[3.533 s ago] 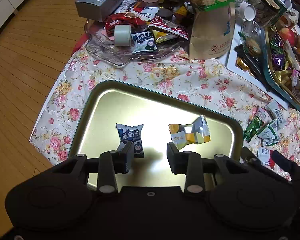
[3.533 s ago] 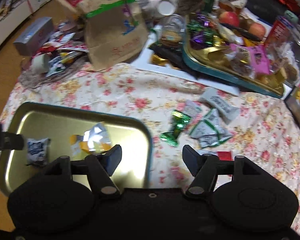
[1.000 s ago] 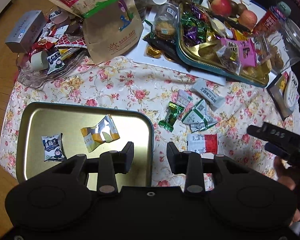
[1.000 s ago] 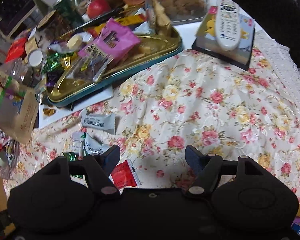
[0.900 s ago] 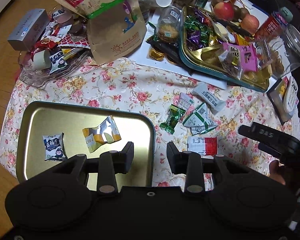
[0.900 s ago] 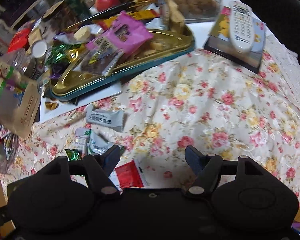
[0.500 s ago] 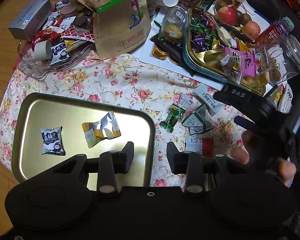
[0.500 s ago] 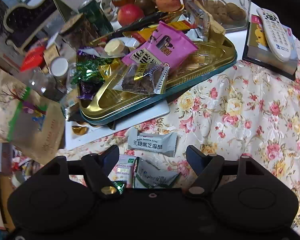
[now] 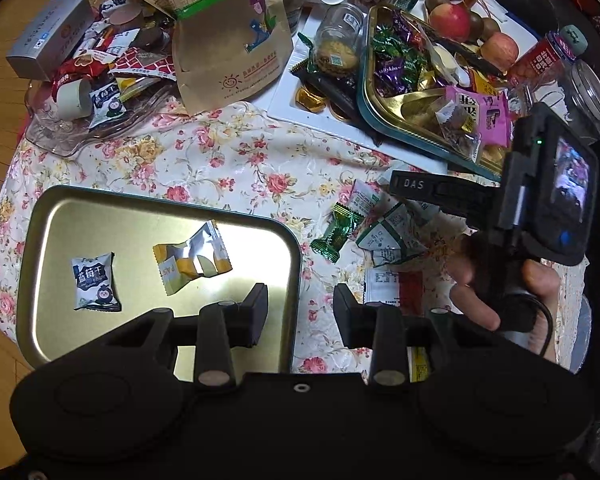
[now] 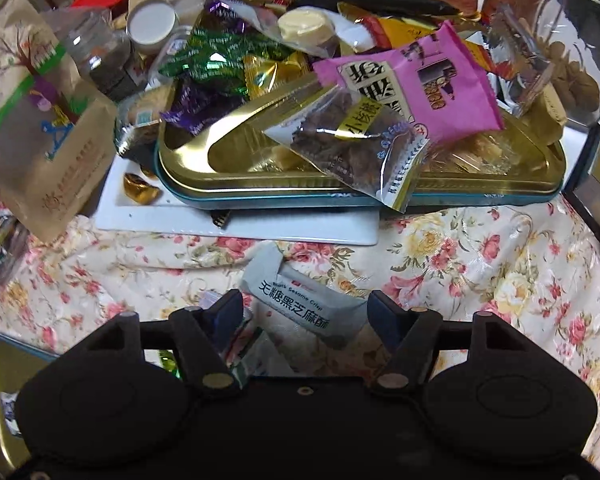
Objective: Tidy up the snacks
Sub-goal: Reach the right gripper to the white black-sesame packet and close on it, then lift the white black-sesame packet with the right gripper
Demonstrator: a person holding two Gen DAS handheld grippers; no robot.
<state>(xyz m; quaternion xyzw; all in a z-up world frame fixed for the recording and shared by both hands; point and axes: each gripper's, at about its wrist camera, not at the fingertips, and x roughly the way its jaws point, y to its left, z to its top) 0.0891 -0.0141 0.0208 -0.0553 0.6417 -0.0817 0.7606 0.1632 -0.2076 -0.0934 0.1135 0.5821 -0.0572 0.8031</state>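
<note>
In the left wrist view a gold tray [image 9: 52, 216] holds a blue-and-white packet [image 9: 96, 282] and a yellow-and-silver packet [image 9: 192, 258]. My left gripper [image 9: 300, 308] hovers open over the tray's right rim with nothing between its fingers. To the right, loose snacks lie on the floral cloth: a green candy [image 9: 336, 228], white-and-green packets [image 9: 388, 236] and a red-and-white packet [image 9: 396, 284]. A hand holds my right gripper [image 10: 305, 312] low over a grey sesame-crisp packet [image 10: 300, 300]. The packet lies between the closing jaws, and the pads stand clear of it.
A teal-rimmed gold tin [image 10: 340, 196] heaped with snacks sits on a white board [image 10: 236, 228] just beyond the grey packet. A brown paper bag [image 9: 228, 40], a glass dish [image 9: 80, 132] of packets, a clear jar [image 9: 588, 96] and apples [image 9: 450, 22] crowd the far side.
The right gripper has swung in from the right and come down over the loose packets, and the grey one now lies between its jaws. The left gripper has hardly moved.
</note>
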